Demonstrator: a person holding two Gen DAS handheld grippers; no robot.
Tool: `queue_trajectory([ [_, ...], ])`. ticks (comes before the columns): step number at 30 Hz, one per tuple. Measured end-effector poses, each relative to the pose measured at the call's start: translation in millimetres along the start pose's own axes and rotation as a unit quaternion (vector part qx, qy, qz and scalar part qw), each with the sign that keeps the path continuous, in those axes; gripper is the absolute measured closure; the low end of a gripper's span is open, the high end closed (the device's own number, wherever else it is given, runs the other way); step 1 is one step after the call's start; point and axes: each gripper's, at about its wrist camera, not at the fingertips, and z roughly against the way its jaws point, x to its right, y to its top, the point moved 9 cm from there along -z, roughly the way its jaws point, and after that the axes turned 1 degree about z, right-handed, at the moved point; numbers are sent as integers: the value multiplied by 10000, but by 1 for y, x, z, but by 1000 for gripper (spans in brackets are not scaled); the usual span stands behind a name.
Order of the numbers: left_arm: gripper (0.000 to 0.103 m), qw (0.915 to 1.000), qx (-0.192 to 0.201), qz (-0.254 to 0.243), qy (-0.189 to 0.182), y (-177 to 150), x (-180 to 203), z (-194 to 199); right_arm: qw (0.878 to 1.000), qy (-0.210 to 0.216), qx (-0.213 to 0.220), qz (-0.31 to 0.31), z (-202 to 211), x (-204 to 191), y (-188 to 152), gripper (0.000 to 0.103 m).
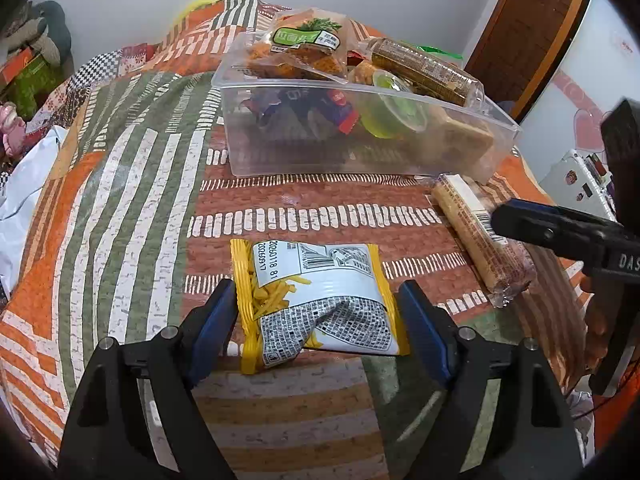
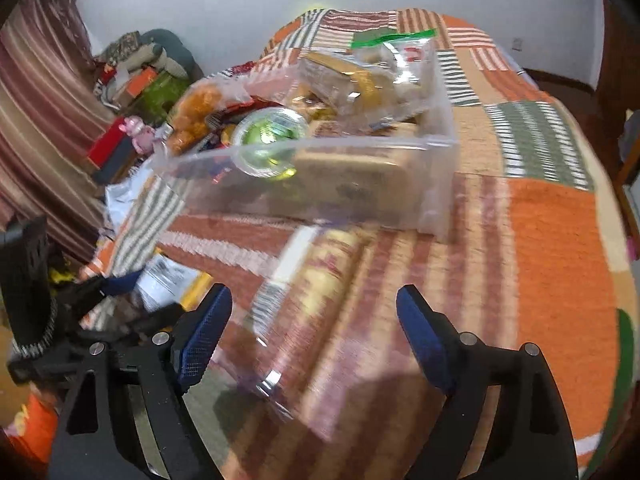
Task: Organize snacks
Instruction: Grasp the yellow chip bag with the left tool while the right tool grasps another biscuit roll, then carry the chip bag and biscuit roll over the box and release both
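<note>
Right now your left gripper (image 1: 316, 312) has its fingers (image 1: 214, 316) spread wide on either side of the yellow snack packet (image 1: 320, 304), which lies flat on the patchwork bedspread (image 1: 132, 184); the pads look just beside its crimped edges, not yet pressing. Your right gripper (image 2: 314, 328) is also released, its fingers (image 2: 420, 328) straddling the long biscuit sleeve (image 2: 316, 292), which lies just short of the clear bin (image 2: 436, 184).

Closing on the packet could crush the fries inside or let the slick film squirt out, since it is puffed and creased at the near end. The soft bedspread gives under pressure, so a pad may snag the fabric and drag it. The sleeve is round and may roll away from one finger if you close off-centre. The bin already looks heaped, with a bagged bread (image 1: 304, 44) and a second sleeve (image 1: 424, 70) riding above its rim; adding more could tip something out.

The right wrist view is badly blurred, so you cannot judge how high those fingers sit above the sleeve. Items low in the bin are hard to identify through the cloudy wall.
</note>
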Motion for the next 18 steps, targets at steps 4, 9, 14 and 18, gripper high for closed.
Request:
queue_trajectory([
  [4, 23, 10000, 52, 6, 18, 0, 2, -1, 9998, -180, -62, 53, -20, -5, 1, 20],
  [9, 37, 9999, 94, -31, -58, -1, 5, 3, 9972, -602, -4, 433, -21, -6, -2, 38],
  [14, 51, 9998, 129, 39, -171, 1, 9, 7, 9966, -593, 21, 568, -7, 2, -9, 60],
  [18, 52, 9996, 191, 16, -185, 3, 13, 13, 9961, -636, 74, 606, 6, 11, -15, 61],
])
